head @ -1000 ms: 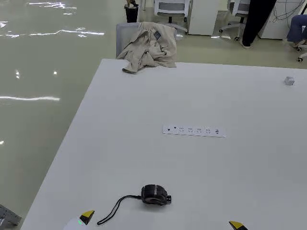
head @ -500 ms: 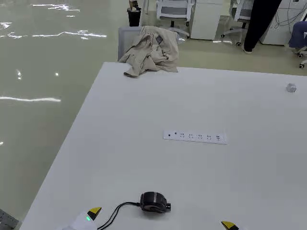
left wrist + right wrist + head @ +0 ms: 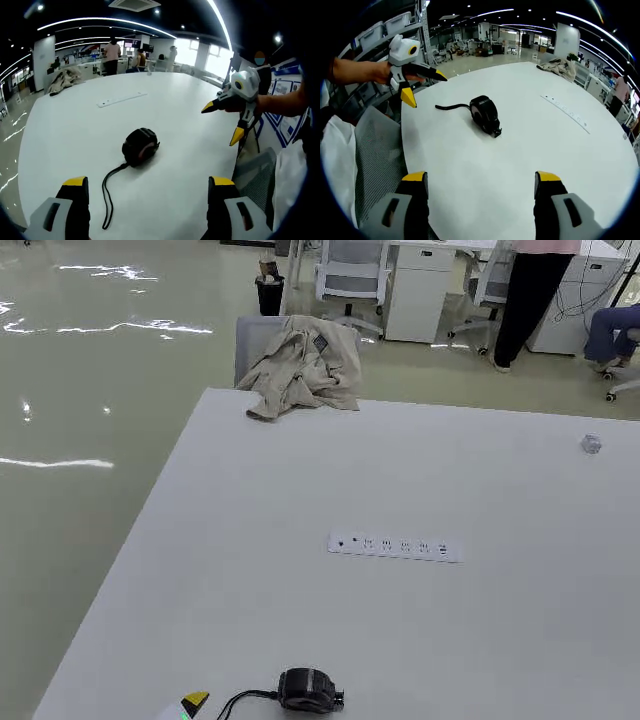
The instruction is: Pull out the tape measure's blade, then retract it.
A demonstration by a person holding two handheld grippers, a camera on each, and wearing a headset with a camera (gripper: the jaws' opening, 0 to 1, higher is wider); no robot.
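A black tape measure [image 3: 310, 690] lies on the white table [image 3: 300, 500] near its front edge, and its black wrist cord [image 3: 240, 702] trails to the left. No blade is out. My left gripper [image 3: 192, 703] shows a yellow tip just left of the cord. In the left gripper view the tape measure [image 3: 140, 146] lies ahead of my open left gripper [image 3: 148, 185], and the right gripper [image 3: 221, 122] hovers open to its right. In the right gripper view my right gripper [image 3: 481, 177] stands open short of the tape measure [image 3: 485, 114], with the left gripper [image 3: 426, 89] open beyond the cord [image 3: 450, 106].
A white power strip [image 3: 395, 545] lies mid-table. A beige jacket [image 3: 300, 365] is draped over a chair at the far edge, and a small clear object [image 3: 591, 444] sits far right. The table's left edge [image 3: 120, 560] drops to the floor. People and office chairs are beyond.
The head camera has moved, so the whole table scene sits lower in the picture. The tape measure has not moved on the table. The left gripper's tip stays beside the cord.
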